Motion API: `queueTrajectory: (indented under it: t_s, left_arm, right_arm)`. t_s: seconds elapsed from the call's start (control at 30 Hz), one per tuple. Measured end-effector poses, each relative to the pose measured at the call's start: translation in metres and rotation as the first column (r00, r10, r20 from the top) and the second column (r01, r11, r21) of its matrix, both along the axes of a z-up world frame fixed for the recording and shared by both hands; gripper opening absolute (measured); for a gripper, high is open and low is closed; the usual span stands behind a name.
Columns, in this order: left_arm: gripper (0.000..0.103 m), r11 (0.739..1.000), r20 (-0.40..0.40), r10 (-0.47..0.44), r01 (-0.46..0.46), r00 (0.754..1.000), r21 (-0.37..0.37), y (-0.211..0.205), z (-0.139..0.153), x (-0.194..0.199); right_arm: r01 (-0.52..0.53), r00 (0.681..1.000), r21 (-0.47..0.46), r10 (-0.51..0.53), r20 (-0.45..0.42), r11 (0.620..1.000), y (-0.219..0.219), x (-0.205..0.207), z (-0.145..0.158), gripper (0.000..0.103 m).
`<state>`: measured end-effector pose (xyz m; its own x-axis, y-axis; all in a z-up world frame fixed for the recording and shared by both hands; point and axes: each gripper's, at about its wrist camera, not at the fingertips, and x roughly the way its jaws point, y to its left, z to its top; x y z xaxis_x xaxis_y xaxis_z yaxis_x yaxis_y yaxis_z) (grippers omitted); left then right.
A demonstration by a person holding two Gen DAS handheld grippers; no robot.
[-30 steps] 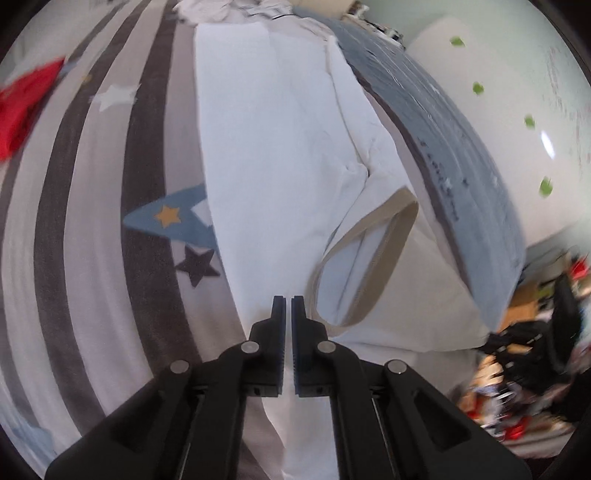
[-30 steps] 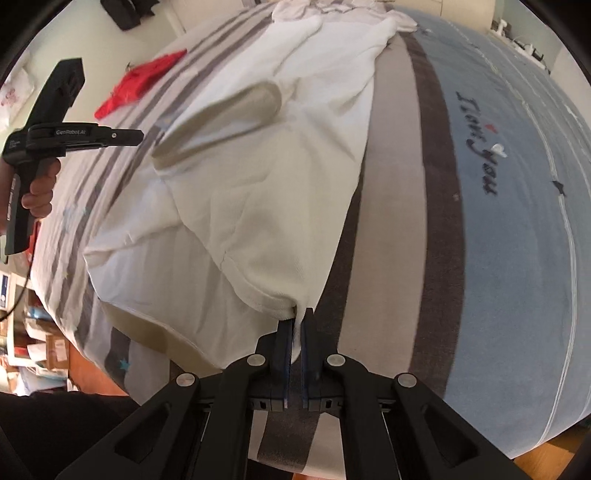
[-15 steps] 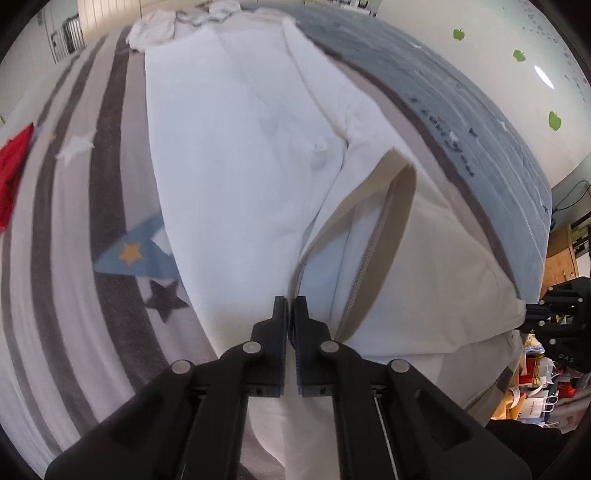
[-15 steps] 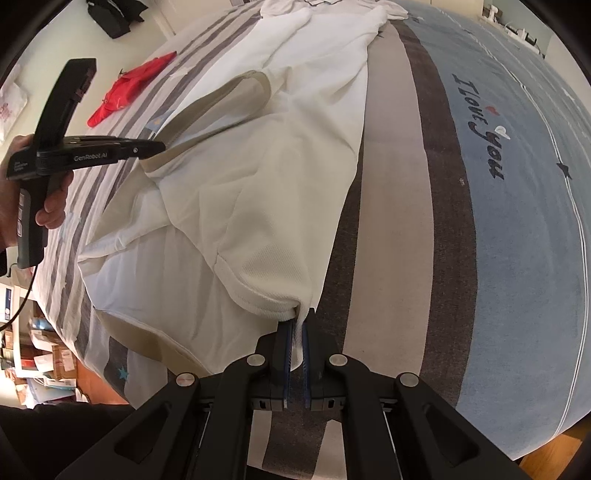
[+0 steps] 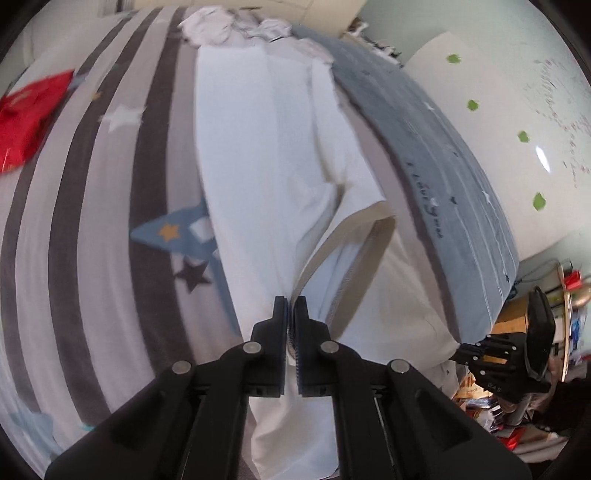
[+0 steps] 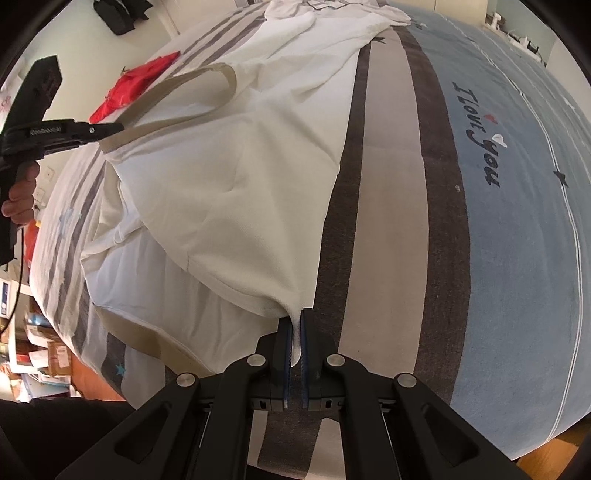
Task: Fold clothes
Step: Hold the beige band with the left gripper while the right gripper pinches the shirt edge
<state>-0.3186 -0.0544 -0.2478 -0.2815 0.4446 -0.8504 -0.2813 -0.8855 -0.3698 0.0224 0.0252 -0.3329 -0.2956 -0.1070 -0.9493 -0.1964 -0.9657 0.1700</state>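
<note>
We have the white cotton T-shirt with the beige ribbed neckband (image 6: 236, 192) spread lengthwise along the bed with the grey-striped and blue cover (image 6: 498, 258), and we are holding it at two points so that one end hangs free of the mattress instead of dragging. Our left hand-held gripper (image 5: 290, 308) is pinched closed on the beige neckband (image 5: 354, 258), its jaws nearly touching with only the thin band between them; from the right wrist view the same gripper (image 6: 110, 129) draws the collar up and taut. Our right hand-held gripper (image 6: 294, 325) is likewise clamped tight on a bunched corner of white cloth at the shirt's near edge. Gripping at the collar and at a corner gives us, we judge, a straight line to fold along, and lifting keeps the layers from sticking to the cover. The rest of the shirt lies flat toward the far end, where a heap of crumpled white laundry (image 5: 236, 26) waits. A red garment (image 5: 29, 118) lies well apart on the striped side.
</note>
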Motion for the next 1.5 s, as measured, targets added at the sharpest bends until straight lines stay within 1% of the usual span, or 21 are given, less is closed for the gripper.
queueTrajectory:
  t_s: [0.07,0.17,0.27,0.3,0.37,0.43,0.5,0.6,0.63,0.73,0.87,0.9,0.93,0.97,1.0,1.07,1.1,1.27,1.33,1.43,1.5]
  left_arm:
    - [0.002,1.0,-0.005,-0.017,0.017,1.0,-0.017,0.008,-0.002,-0.003]
    - [0.002,0.997,0.004,-0.039,0.04,0.999,-0.065,0.017,-0.022,-0.013]
    - [0.002,0.981,0.051,-0.046,0.054,0.998,-0.185,0.021,-0.053,-0.015]
    - [0.002,0.978,0.067,-0.044,0.057,0.997,-0.201,0.021,-0.062,-0.015]
    - [0.003,0.981,0.082,-0.03,0.046,0.996,-0.187,0.02,-0.07,-0.013]
    - [0.003,0.982,0.063,-0.037,0.048,0.997,-0.183,0.021,-0.067,-0.009]
    - [0.005,0.976,-0.002,-0.047,0.046,0.999,-0.214,0.022,-0.056,-0.004]
    - [0.013,0.968,-0.089,-0.075,0.051,0.993,-0.245,0.024,-0.042,0.002]
    - [0.016,0.967,-0.088,-0.085,0.061,0.992,-0.247,0.025,-0.043,0.001]
    - [0.016,0.96,-0.062,-0.116,0.095,0.991,-0.265,0.032,-0.053,-0.001]
    - [0.016,0.944,-0.085,-0.182,0.149,0.98,-0.295,0.042,-0.057,-0.004]
    - [0.016,0.941,-0.086,-0.198,0.165,0.976,-0.296,0.046,-0.056,-0.003]
    - [0.013,0.939,-0.083,-0.213,0.181,0.974,-0.291,0.05,-0.053,-0.002]
    - [0.003,0.937,-0.085,-0.225,0.192,0.971,-0.292,0.053,-0.052,-0.001]
    - [0.002,0.932,-0.097,-0.238,0.2,0.966,-0.301,0.055,-0.049,0.0]
    - [0.002,0.929,-0.129,-0.247,0.197,0.96,-0.313,0.056,-0.039,0.003]
    - [0.002,0.935,-0.136,-0.237,0.188,0.962,-0.301,0.054,-0.032,0.003]
    - [0.001,0.974,-0.109,-0.122,0.098,0.987,-0.204,0.034,-0.009,-0.004]
    - [0.001,0.985,-0.103,-0.094,0.077,0.99,-0.156,0.022,-0.001,-0.007]
    - [0.001,0.981,-0.116,-0.113,0.092,0.987,-0.172,0.019,0.003,-0.003]
    - [0.001,0.978,-0.109,-0.121,0.1,0.987,-0.183,0.021,0.0,-0.002]
  right_arm:
    - [0.013,1.0,-0.012,-0.013,0.003,1.0,0.004,0.001,0.0,0.003]
    - [0.022,1.0,-0.007,-0.022,0.014,1.0,0.007,0.001,-0.003,0.003]
    - [0.027,0.999,-0.011,-0.026,0.023,1.0,0.009,-0.001,-0.006,0.003]
    - [0.027,0.999,-0.013,-0.027,0.026,1.0,0.009,-0.001,-0.007,0.003]
    - [0.026,0.999,-0.014,-0.025,0.029,1.0,0.009,-0.003,-0.008,0.003]
    - [0.024,0.999,-0.014,-0.023,0.03,1.0,0.01,-0.004,-0.008,0.003]
    - [0.022,0.999,-0.014,-0.021,0.032,1.0,0.011,-0.006,-0.009,0.003]
    - [0.022,0.999,-0.016,-0.021,0.034,1.0,0.013,-0.007,-0.009,0.004]
    - [0.021,0.999,-0.015,-0.021,0.035,1.0,0.014,-0.007,-0.01,0.004]
    - [0.02,0.999,-0.017,-0.019,0.037,1.0,0.016,-0.01,-0.009,0.004]
    - [0.016,0.999,-0.018,-0.015,0.036,1.0,0.018,-0.012,-0.008,0.004]
    - [0.015,0.999,-0.018,-0.014,0.036,1.0,0.019,-0.013,-0.007,0.004]
    - [0.013,0.999,-0.019,-0.012,0.037,1.0,0.019,-0.013,-0.007,0.004]
    - [0.011,0.999,-0.018,-0.011,0.037,1.0,0.02,-0.014,-0.007,0.004]
    - [0.011,0.999,-0.018,-0.01,0.037,1.0,0.021,-0.014,-0.007,0.004]
    - [0.013,0.999,-0.02,-0.012,0.036,1.0,0.022,-0.015,-0.007,0.004]
    - [0.015,0.999,-0.02,-0.014,0.036,1.0,0.023,-0.015,-0.006,0.004]
    - [0.016,0.999,-0.027,-0.016,0.032,1.0,0.025,-0.018,-0.004,0.004]
    - [0.008,1.0,-0.027,-0.007,0.029,1.0,0.025,-0.019,-0.002,0.004]
    - [-0.003,1.0,-0.026,0.003,0.023,1.0,0.026,-0.022,0.001,0.004]
    - [-0.002,1.0,-0.026,0.003,0.023,1.0,0.027,-0.023,0.002,0.004]
